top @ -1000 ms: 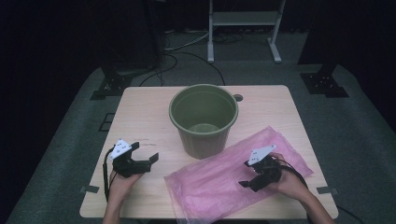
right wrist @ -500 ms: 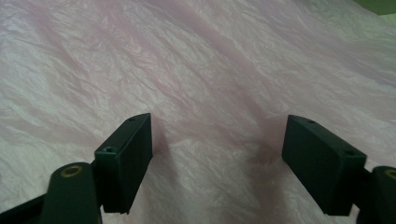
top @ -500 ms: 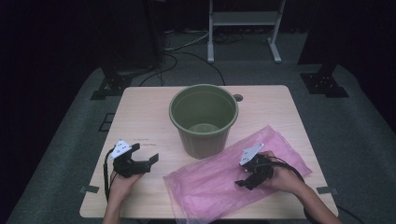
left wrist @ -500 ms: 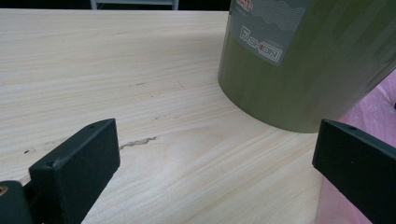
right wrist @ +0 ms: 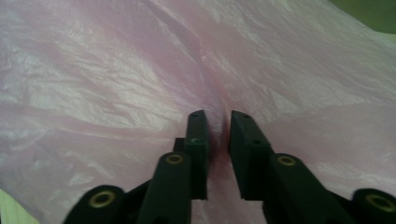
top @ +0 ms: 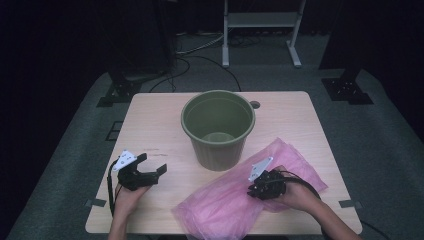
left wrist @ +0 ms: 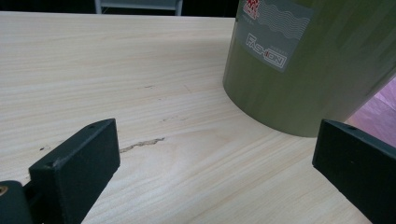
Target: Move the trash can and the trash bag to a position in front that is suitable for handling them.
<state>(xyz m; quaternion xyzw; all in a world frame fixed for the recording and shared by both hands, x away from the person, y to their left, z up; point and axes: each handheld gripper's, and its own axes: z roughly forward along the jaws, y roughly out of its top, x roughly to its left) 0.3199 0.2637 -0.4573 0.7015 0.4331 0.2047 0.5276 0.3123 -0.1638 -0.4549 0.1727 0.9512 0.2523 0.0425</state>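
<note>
From above, I see the pink bag (top: 240, 200) flat, long axis running near-left to far-right beside the green bucket (top: 218, 127). My left gripper (left wrist: 215, 163) gapes wide over the table (left wrist: 116, 70). My right gripper (right wrist: 218, 128) pinches a bag fold.

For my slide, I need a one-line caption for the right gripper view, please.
Right tool pinching a fold of the pink plastic bag between its nearly closed jaws.

Bare tabletop (top: 155, 127) left of green bucket (top: 218, 127); pink bag (top: 235, 200) across near-right quarter.
</note>
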